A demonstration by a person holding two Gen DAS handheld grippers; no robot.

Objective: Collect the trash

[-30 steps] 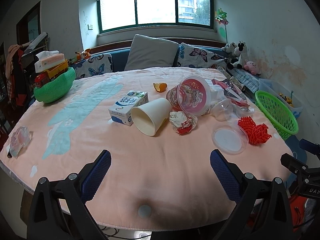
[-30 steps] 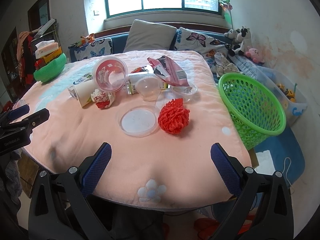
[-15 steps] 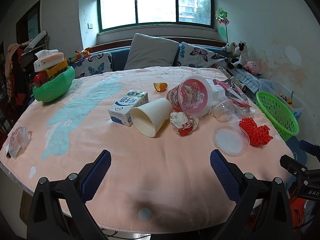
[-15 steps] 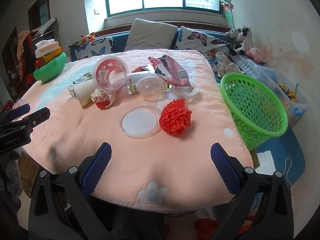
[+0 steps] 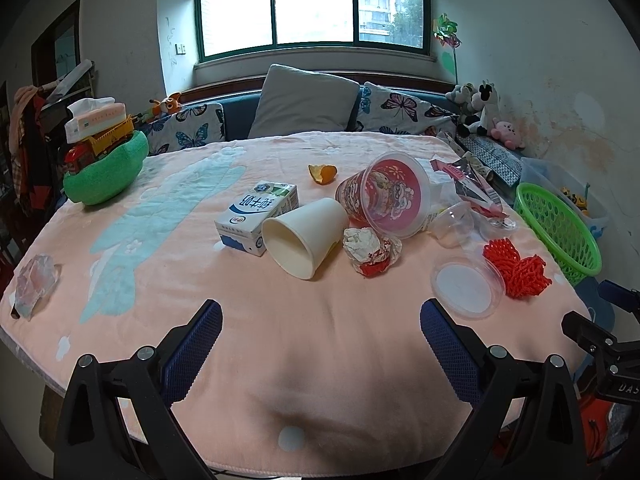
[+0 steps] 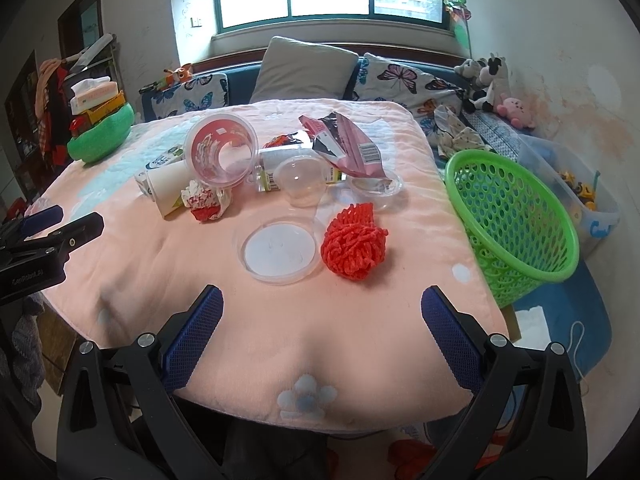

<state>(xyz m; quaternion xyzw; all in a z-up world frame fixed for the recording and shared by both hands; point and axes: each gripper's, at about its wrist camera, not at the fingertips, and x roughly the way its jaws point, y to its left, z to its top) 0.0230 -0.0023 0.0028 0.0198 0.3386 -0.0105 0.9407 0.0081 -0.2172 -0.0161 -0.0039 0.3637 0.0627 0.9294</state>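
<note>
The red mesh wad (image 6: 354,245) lies on the desk (image 6: 280,340) dead ahead of the right gripper (image 6: 322,322), just beside the green basket (image 6: 516,216). It likely goes first. Both the right and left gripper (image 5: 320,336) fingers gape wide, holding nothing.

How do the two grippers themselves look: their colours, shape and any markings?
Both the left gripper and the right gripper have black angular plastic frames with silver screws. Their fingers carry blue pads with a fine grid texture. White lettering marks each body. No sleeves or hands are visible.
</note>
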